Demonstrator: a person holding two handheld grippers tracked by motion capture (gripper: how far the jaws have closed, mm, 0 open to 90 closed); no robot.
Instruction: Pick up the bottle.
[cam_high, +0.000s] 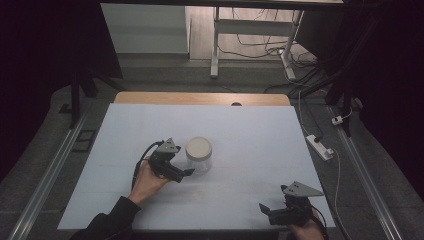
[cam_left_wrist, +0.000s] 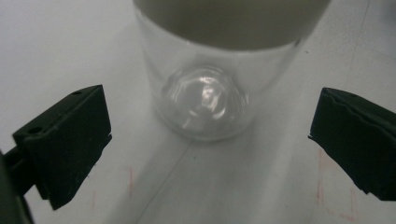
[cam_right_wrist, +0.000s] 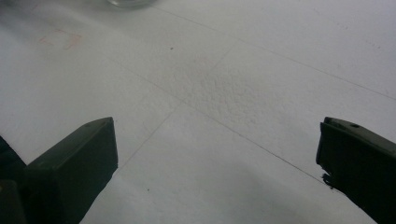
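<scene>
A clear glass jar (cam_high: 199, 155) with a cream lid stands upright near the middle of the white table (cam_high: 250, 130). My left gripper (cam_high: 184, 173) is just left of it, jaws pointing at the jar. In the left gripper view the jar (cam_left_wrist: 205, 88) stands close ahead between the two spread black jaws, and neither touches it; the left gripper (cam_left_wrist: 208, 149) is open. My right gripper (cam_high: 265, 210) rests near the table's front right edge, far from the jar. In the right gripper view it (cam_right_wrist: 217, 163) is open over bare table, and the jar's base (cam_right_wrist: 126, 2) just shows at the top edge.
A wooden strip (cam_high: 200, 98) edges the table's far side. Beyond it stand a white desk frame (cam_high: 216, 45) and loose cables. A power strip (cam_high: 320, 146) lies on the floor to the right. Metal rails (cam_high: 45, 185) run along both sides.
</scene>
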